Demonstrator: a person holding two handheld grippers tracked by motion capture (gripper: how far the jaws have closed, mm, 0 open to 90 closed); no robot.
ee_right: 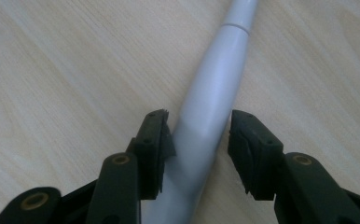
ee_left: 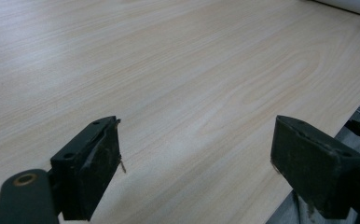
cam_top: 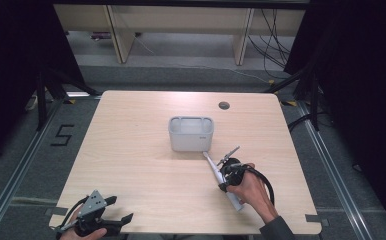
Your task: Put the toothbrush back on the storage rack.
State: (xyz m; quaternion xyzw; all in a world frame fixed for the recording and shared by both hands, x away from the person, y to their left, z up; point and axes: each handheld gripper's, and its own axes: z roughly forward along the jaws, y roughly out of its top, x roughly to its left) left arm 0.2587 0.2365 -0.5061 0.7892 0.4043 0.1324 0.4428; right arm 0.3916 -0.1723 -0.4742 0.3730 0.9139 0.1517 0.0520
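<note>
Pale wood covers your table (cam_top: 146,165), with dark floor all around it. Your right gripper (ee_right: 197,128) sits at about 4 o'clock on the table. Its jaws are on both sides of a long grey wand (cam_top: 222,180). One jaw touches the wand's side and the other is just beside it with a small gap, so the wand is not squeezed yet. The wand lies flat on the wood. Its thin tip points to 11 o'clock, toward the grey bin (cam_top: 191,133), and stops just beside the bin's front corner. The bin stands in the middle of the table. Your left gripper (ee_left: 197,154) rests at 7 o'clock by the table's near edge, jaws wide apart with bare wood between them.
</note>
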